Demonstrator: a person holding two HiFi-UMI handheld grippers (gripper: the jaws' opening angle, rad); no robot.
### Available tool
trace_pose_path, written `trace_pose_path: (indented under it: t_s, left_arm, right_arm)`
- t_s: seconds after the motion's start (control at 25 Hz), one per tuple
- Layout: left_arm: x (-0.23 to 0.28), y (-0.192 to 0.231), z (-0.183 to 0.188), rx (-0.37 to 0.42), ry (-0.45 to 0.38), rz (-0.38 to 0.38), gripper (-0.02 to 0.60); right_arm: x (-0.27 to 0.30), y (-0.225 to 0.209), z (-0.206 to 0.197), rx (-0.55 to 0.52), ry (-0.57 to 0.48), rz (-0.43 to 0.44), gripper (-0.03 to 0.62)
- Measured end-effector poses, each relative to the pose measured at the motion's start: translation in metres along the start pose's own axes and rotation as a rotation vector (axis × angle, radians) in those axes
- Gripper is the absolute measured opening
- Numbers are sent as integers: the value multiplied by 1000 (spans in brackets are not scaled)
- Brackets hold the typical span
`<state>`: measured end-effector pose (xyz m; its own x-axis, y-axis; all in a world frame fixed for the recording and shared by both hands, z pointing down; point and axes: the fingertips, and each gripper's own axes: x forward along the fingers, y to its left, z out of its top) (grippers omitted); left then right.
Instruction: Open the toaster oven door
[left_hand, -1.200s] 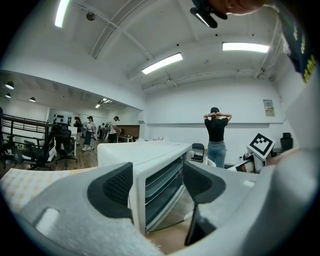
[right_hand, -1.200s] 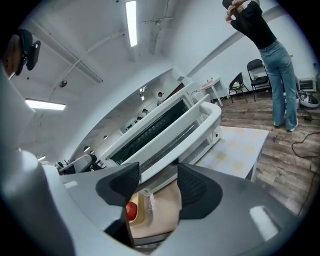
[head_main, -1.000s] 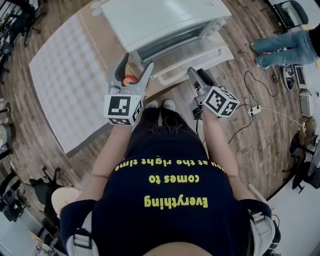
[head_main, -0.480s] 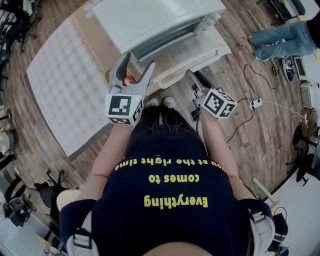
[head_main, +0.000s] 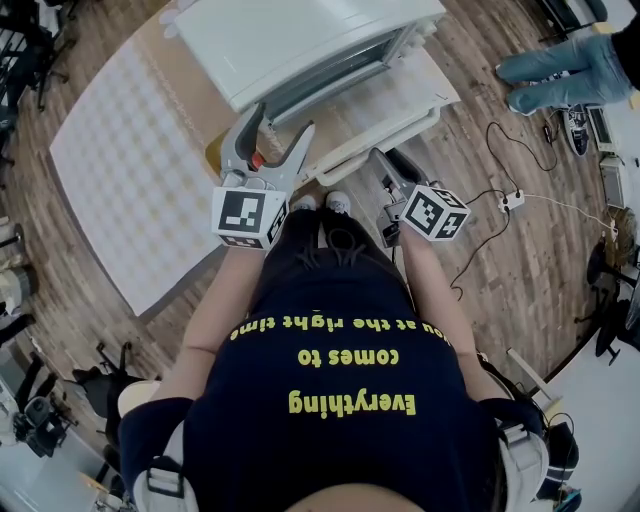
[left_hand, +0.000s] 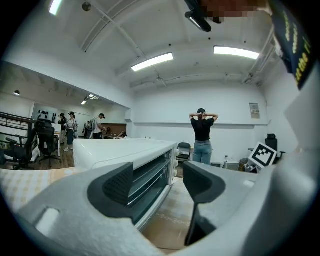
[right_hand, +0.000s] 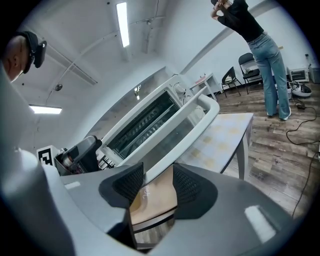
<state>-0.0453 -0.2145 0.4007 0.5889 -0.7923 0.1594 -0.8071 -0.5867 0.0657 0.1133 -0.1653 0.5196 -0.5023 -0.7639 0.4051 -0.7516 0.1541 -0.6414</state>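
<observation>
Well, your right gripper (head_main: 383, 163) had just eased its jaws narrower, still apart and gripping nothing, near the boxy white toaster oven (head_main: 300, 30) with its glass door (head_main: 392, 95) dropped open; your left gripper (head_main: 280, 122) gaped empty.

Seemingly wooden floor (head_main: 535, 310), white walls (left_hand: 165, 107)

Both bare forearms reach forward from the chest toward the toaster oven (head_main: 300, 40). The left claw (head_main: 279, 127) is held close to level right at the oven's front, its jaws spread wide with nothing between them. The right claw (head_main: 387, 163) sits lower, off the oven's right front corner, and tips downward. Its jaws have just been closing and stand partly apart, gripping nothing.
</observation>
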Motion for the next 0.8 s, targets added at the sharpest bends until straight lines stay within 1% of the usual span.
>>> trace_pose_path:
  t_s: [0.4,0.8]
  left_arm:
    - [3,-4,-1,0,-13,-15,313]
    - [-1,-5,2,11,-16,-14,313]
  right_arm:
    - [-2,-15,-18,16,-6,25,192]
    - [-5,-32,-37,32,14,25,186]
